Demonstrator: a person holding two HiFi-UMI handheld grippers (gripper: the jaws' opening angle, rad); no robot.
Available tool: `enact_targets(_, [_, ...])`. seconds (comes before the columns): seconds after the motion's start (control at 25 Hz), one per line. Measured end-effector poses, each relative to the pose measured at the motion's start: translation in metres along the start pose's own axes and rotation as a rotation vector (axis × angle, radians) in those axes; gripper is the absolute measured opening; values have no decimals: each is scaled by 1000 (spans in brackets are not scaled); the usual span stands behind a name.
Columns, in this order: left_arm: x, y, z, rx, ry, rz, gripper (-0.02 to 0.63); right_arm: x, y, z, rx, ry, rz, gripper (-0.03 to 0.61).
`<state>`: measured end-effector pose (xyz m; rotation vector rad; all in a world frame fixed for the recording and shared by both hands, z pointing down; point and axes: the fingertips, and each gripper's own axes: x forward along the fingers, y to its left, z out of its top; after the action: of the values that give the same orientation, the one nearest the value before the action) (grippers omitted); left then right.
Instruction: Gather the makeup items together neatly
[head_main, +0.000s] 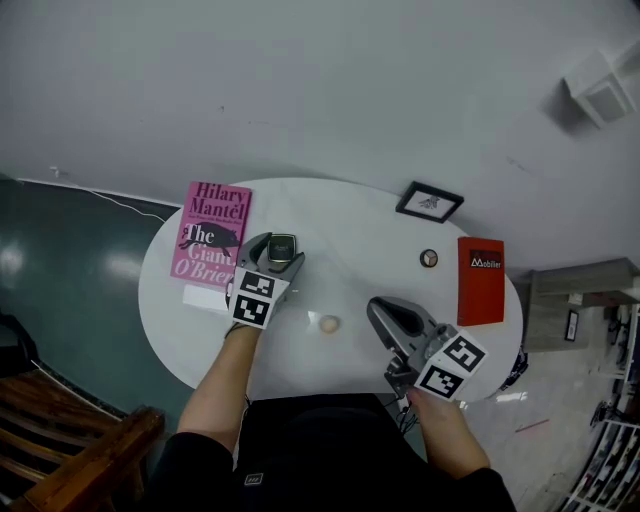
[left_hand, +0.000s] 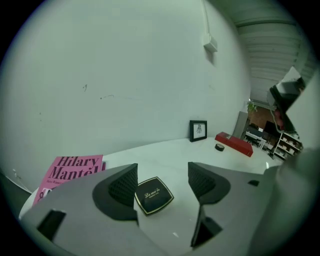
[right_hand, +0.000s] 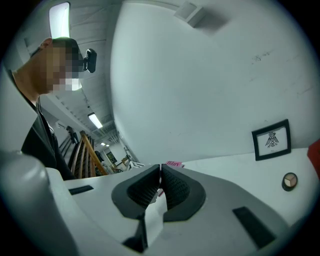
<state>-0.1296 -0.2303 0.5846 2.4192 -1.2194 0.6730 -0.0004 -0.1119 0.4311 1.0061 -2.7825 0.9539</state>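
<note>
The left gripper (head_main: 281, 250) is hovering over the left part of the round white table (head_main: 350, 225) with its jaws standing wide apart, and the black square compact with a gold rim (left_hand: 153, 195) is lying flat on the tabletop in the gap between them, with neither pad pressing on it. Just to the left of it a pink Hilary Mantel book (head_main: 211, 232) is lying, overlapping a white sheet (head_main: 205, 298). The right gripper (head_main: 380, 310) is hanging above the near right part of the table, its jaws pressed together on nothing. Between the two grippers a small beige rounded item (head_main: 329, 324) is sitting alone. Further right a small round pot (head_main: 428, 258) is resting near a red book (head_main: 480, 280), and a black-framed picture (head_main: 429, 202) is standing at the far edge.
</note>
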Motion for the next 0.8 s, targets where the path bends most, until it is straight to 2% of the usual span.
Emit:
enact_targets(0.44, [-99,-12,53,-29,-190,2,216,-19,34,19,-79,-68,-6,37])
enact_targets(0.8, [-166,-40,76,23,-315,-30,151,-31,47,10,-128,-83,-38,37])
